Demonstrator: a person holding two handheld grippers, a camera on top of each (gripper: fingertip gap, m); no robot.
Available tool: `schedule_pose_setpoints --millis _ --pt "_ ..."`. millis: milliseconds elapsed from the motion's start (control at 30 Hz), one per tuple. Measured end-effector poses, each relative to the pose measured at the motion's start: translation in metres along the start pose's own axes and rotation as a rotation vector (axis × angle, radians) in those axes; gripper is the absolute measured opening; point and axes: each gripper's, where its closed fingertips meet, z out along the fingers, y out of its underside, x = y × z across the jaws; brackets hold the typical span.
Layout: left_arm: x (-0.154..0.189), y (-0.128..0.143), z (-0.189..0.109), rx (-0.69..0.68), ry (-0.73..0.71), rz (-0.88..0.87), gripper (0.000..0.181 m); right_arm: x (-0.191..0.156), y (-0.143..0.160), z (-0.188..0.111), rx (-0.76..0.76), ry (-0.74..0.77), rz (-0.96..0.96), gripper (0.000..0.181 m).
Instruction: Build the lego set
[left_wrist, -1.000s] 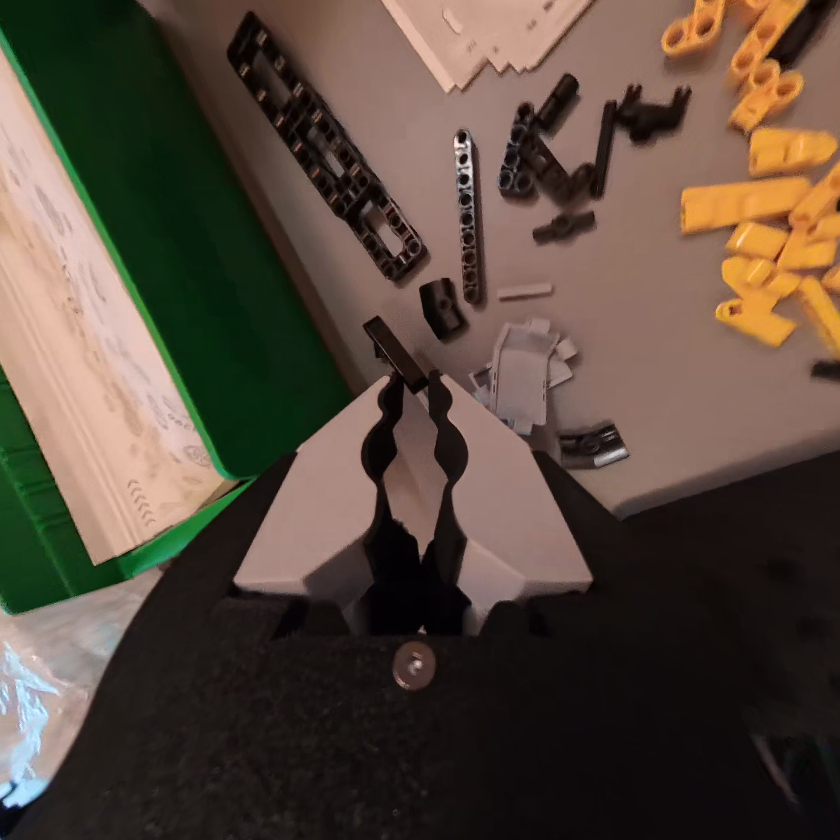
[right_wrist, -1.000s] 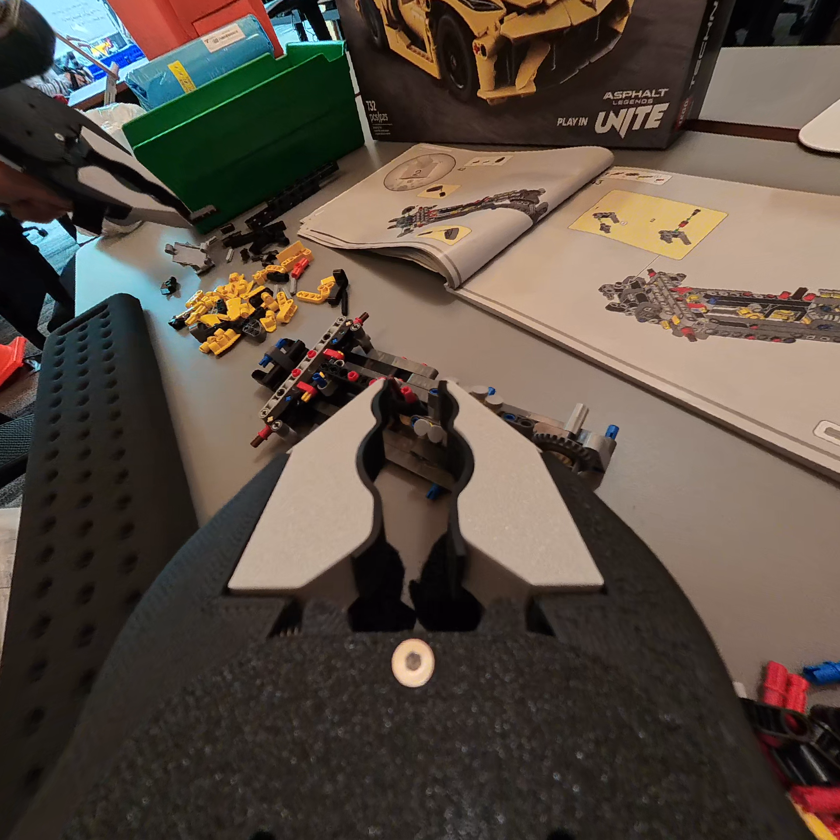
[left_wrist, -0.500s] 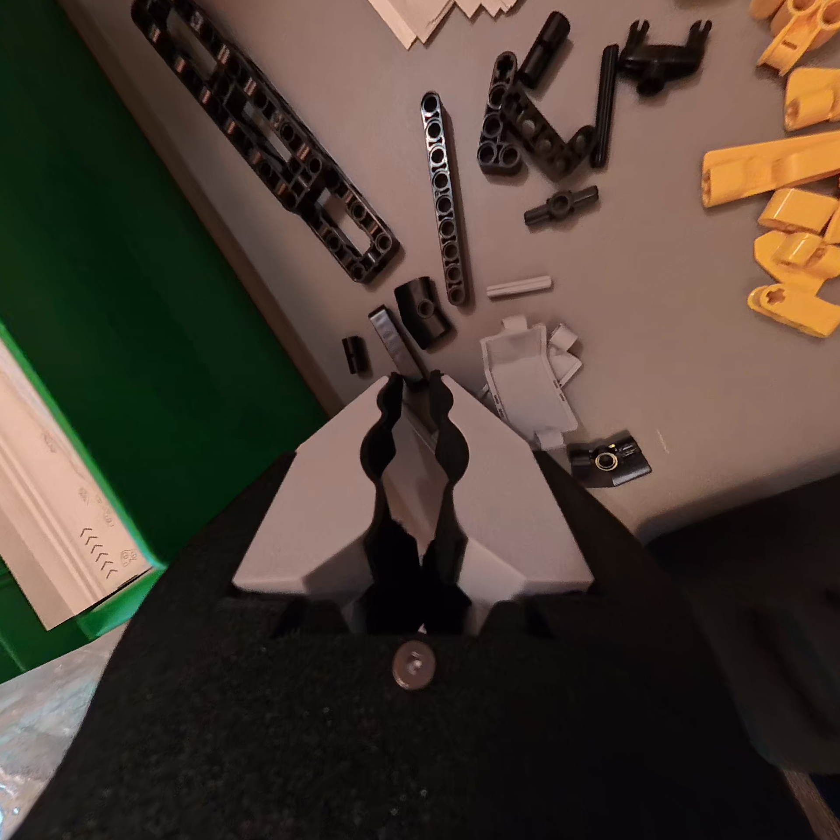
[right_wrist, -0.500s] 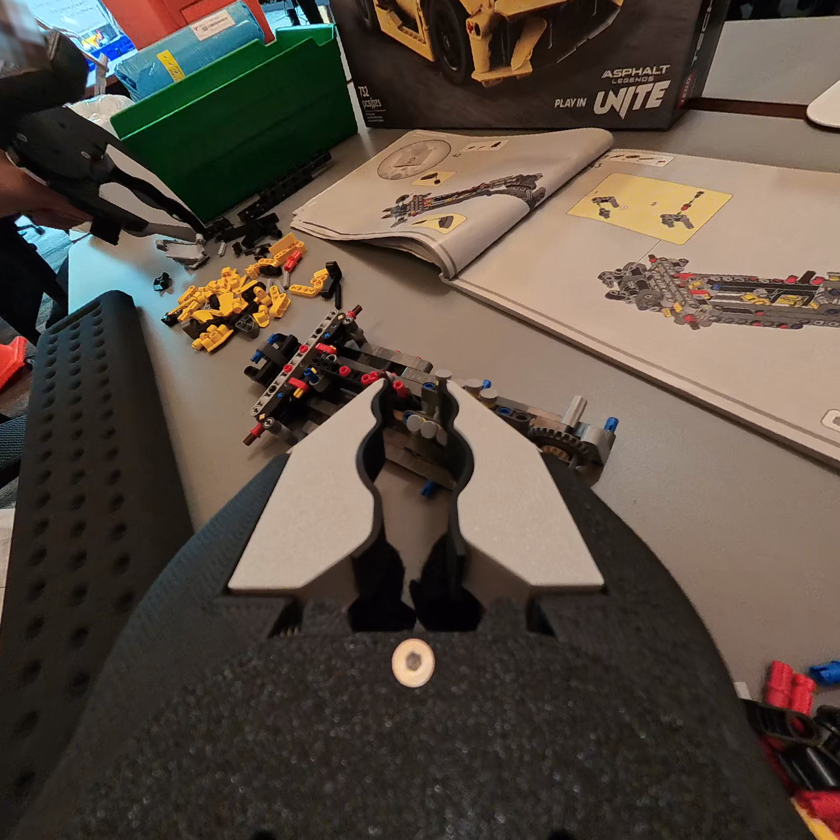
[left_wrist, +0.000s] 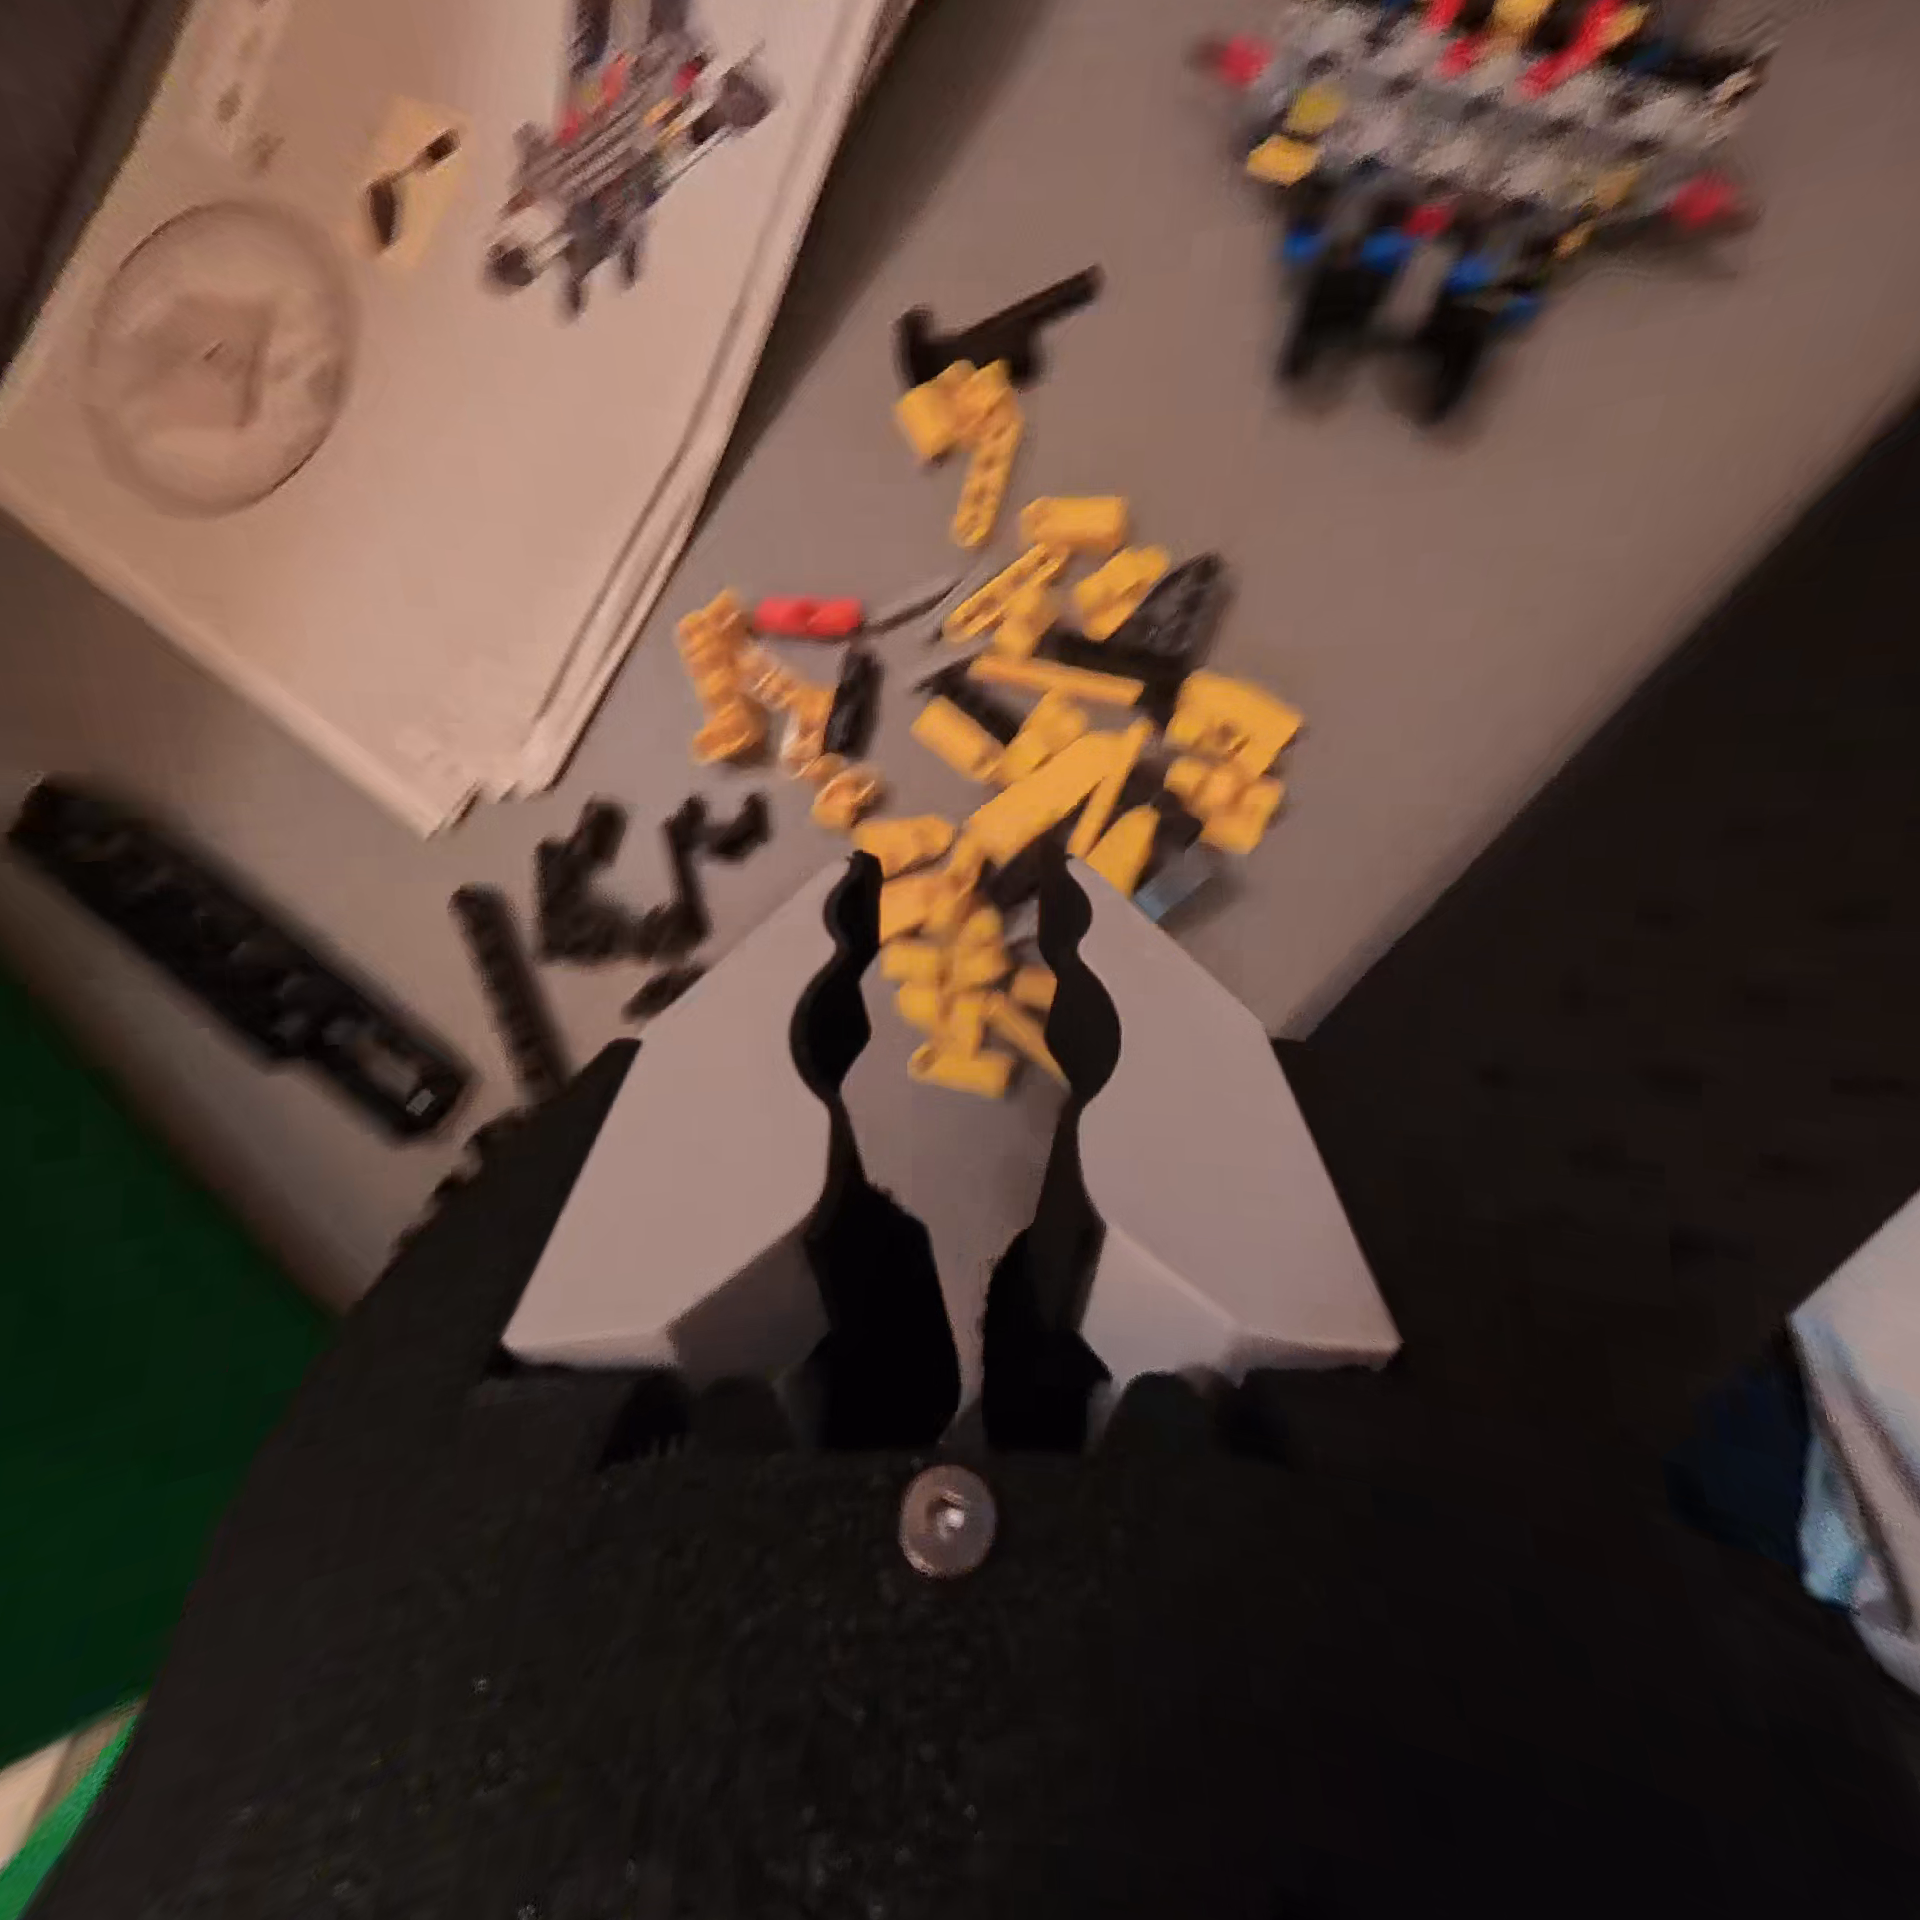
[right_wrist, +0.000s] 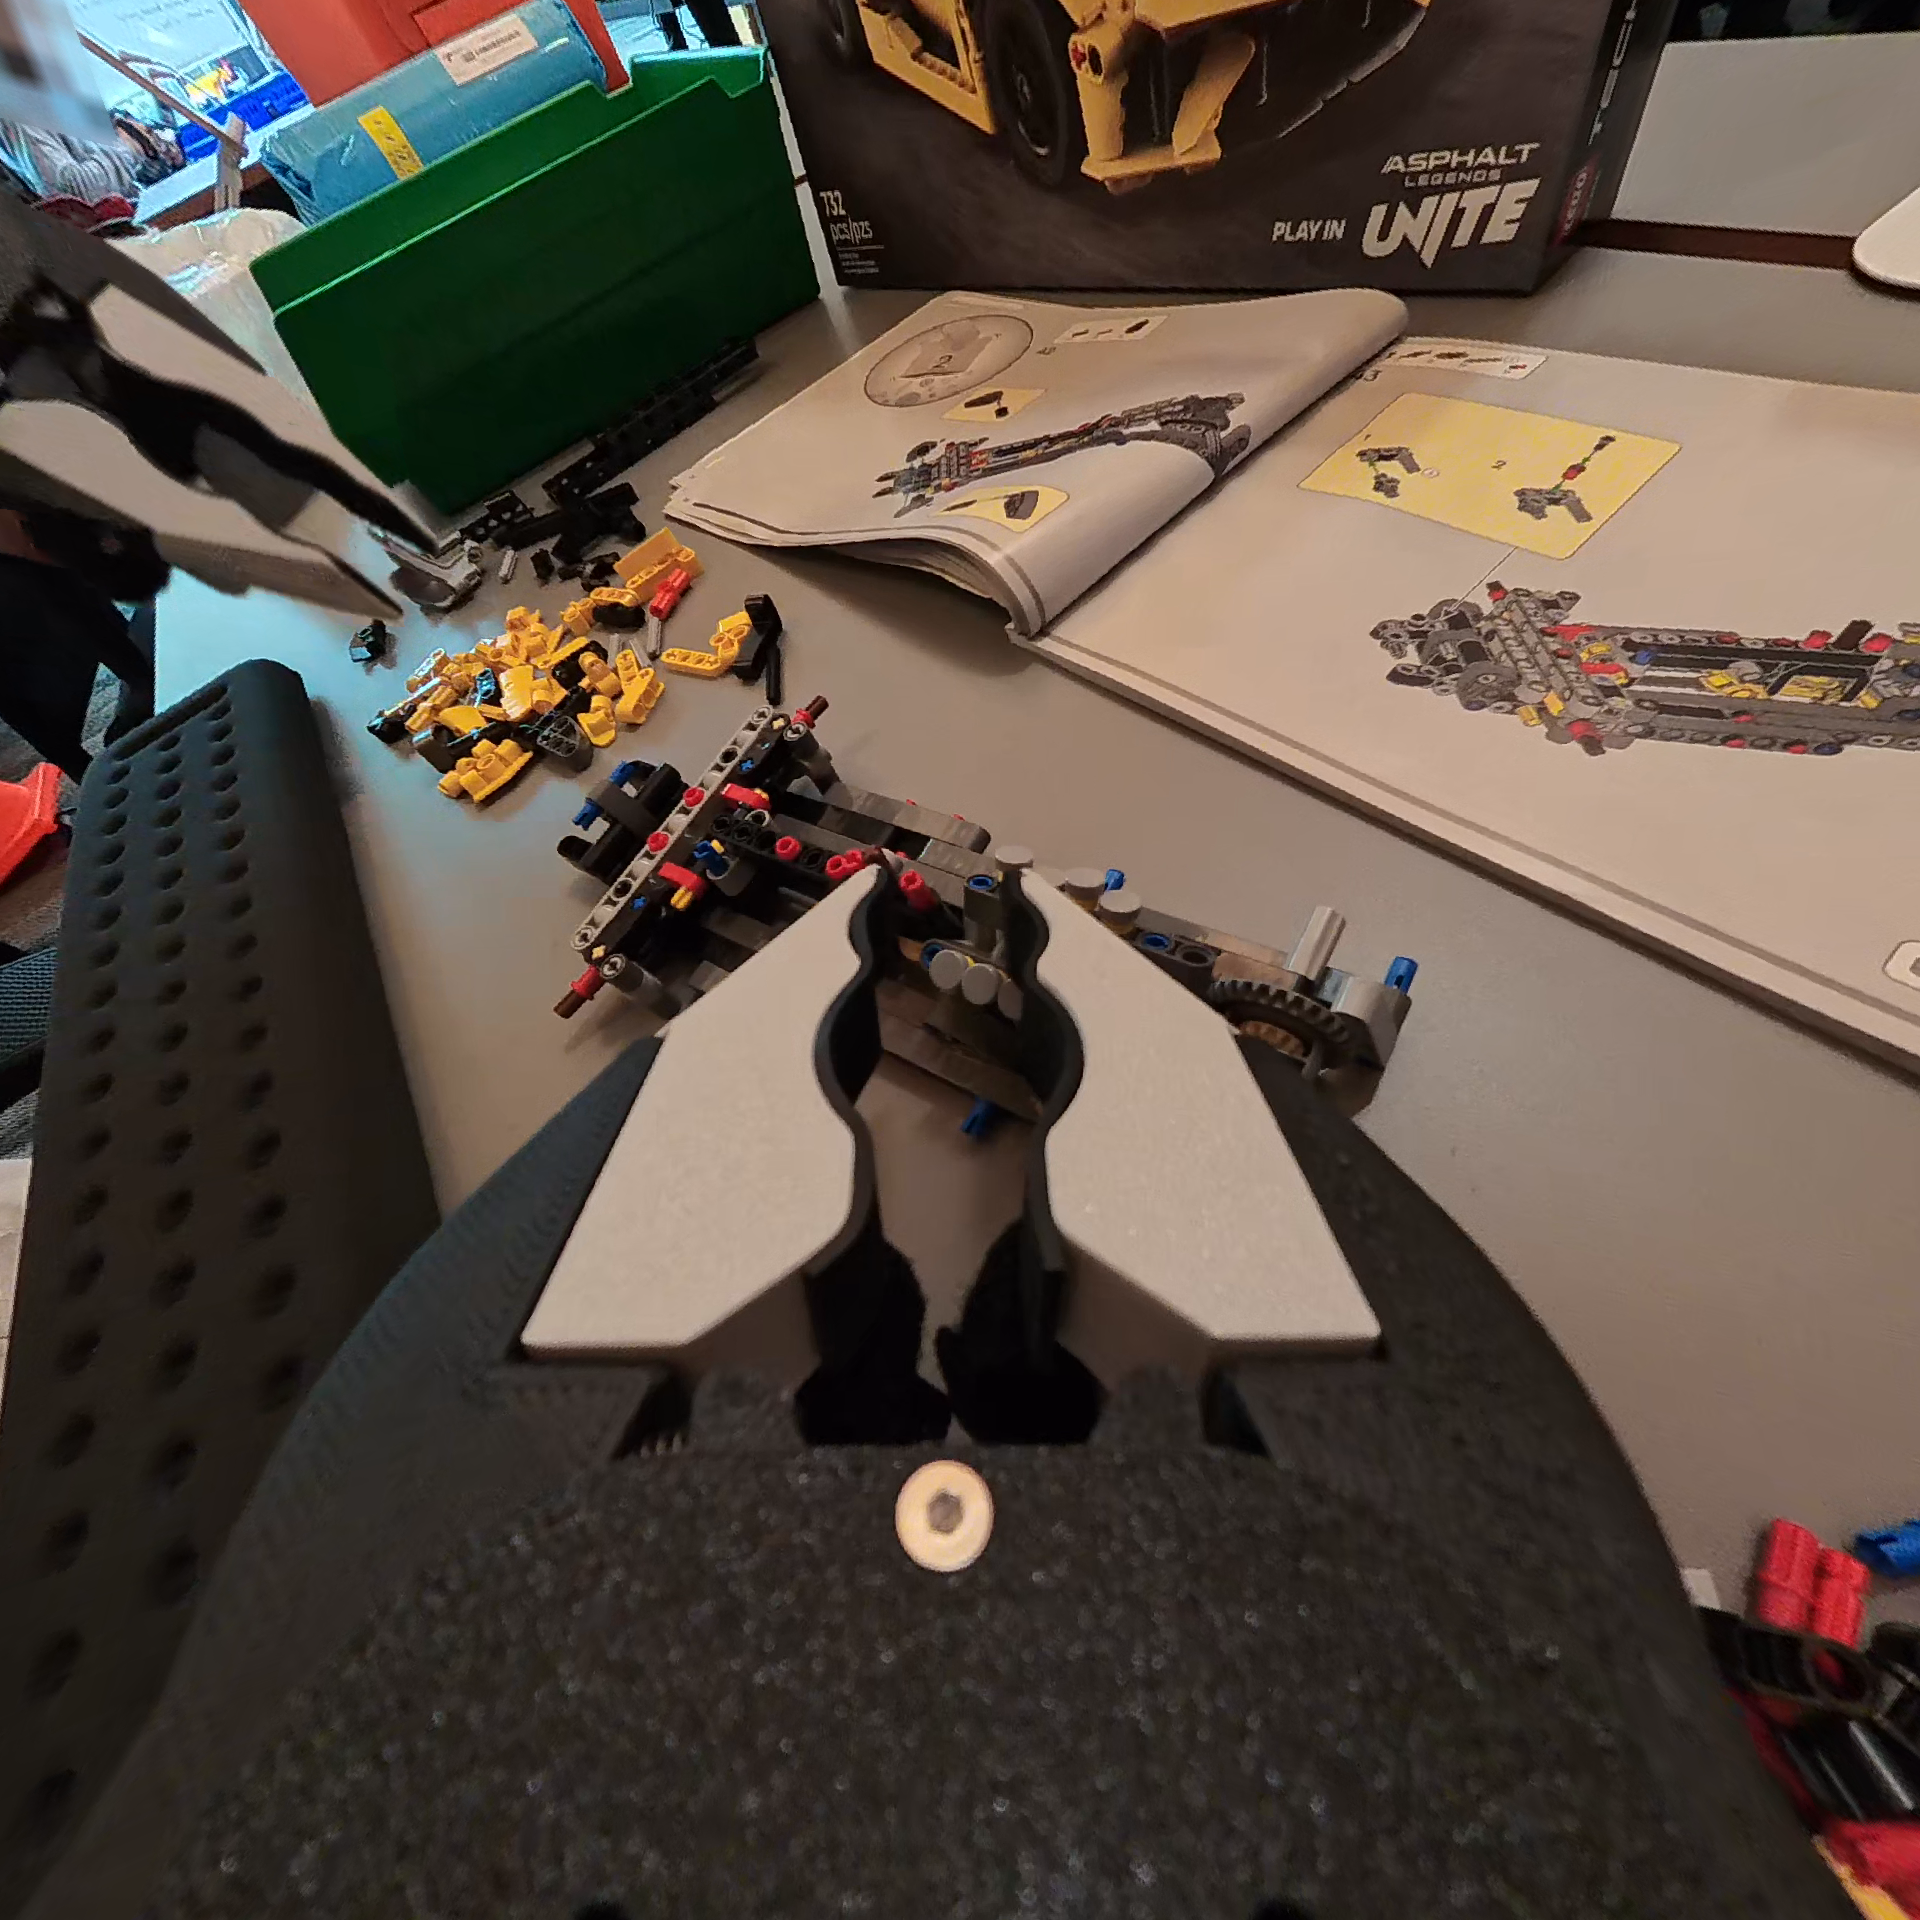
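The left tool (left_wrist: 956, 883), jaws parted and empty, hangs over the loose heap of yellow plastic pieces (left_wrist: 997, 769) mid-frame, probably to choose one. The right tool (right_wrist: 951, 894), jaws apart, brackets the half-built grey-and-black chassis (right_wrist: 790, 842) on the grey desk (right_wrist: 1558, 1195), seemingly to steady it; whether it grips, I cannot tell.

An office or shared workroom, by the look of it: a wide grey table (right_wrist: 1558, 1195) with a black perforated chair back (right_wrist: 187, 1091) at its near left edge. A green bin (right_wrist: 540, 281) stands at the far left, with daylight windows (right_wrist: 197, 62) beyond.
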Motion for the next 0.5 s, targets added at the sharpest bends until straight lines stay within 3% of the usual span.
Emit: schedule_pose_setpoints --millis 167,500 --pt "0.040 -0.028 0.037 0.002 0.106 0.068 0.029 -0.001 -0.001 -0.001 0.004 0.001 -0.004 0.019" --pt "0.042 -0.019 0.053 -0.133 0.080 0.038 0.015 -0.003 -0.006 -0.005 0.030 -0.005 -0.008 0.019"
